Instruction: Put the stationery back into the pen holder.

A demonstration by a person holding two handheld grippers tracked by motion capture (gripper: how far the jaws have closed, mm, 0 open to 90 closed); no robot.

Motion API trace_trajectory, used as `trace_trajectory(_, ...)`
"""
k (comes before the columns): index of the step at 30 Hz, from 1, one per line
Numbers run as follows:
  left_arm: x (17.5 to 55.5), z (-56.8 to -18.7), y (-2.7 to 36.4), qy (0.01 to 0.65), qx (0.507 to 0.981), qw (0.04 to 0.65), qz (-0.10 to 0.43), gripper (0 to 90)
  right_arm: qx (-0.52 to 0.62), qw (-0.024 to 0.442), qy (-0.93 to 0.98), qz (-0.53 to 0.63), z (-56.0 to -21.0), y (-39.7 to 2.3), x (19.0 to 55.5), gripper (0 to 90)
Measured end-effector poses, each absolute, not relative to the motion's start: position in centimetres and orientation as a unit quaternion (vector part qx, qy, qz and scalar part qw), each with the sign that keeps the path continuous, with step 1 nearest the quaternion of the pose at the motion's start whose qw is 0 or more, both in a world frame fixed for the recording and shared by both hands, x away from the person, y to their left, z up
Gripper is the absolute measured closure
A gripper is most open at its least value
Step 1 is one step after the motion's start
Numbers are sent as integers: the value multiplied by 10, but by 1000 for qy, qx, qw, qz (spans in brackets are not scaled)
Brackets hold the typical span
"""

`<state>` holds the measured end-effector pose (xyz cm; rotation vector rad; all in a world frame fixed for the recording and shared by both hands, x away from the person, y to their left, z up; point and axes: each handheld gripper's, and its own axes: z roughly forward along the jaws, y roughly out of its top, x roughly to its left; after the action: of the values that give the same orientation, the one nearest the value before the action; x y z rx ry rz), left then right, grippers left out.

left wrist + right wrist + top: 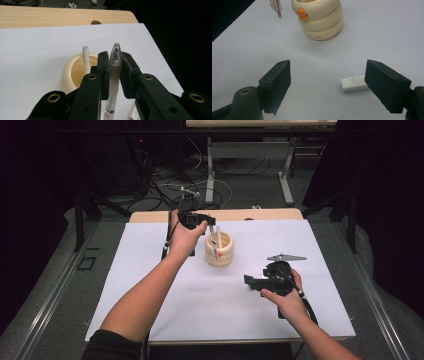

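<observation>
A translucent pen (113, 72) is clamped upright between the fingers of the left gripper (113, 62), held just above and beside the cream ringed holder (219, 250) that stands near the middle of the white-covered worktop (150, 270). A white pen (86, 58) is seen standing inside the holder. The fingers of the right gripper (327, 82) are spread wide with nothing between them, and a small white eraser (354, 83) lies on the worktop beside its right finger.
</observation>
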<state>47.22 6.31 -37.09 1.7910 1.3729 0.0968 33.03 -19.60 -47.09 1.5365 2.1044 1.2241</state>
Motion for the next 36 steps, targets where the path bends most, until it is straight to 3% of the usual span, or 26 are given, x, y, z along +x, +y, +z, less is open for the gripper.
trace_trajectory(9,486,-366,60,562,709,422,62,796,521,141,735,410,-476,-195,329,147)
trace_trajectory(36,511,-383,41,573,703,408,102,795,525,145,733,407,-483,-199,332,153)
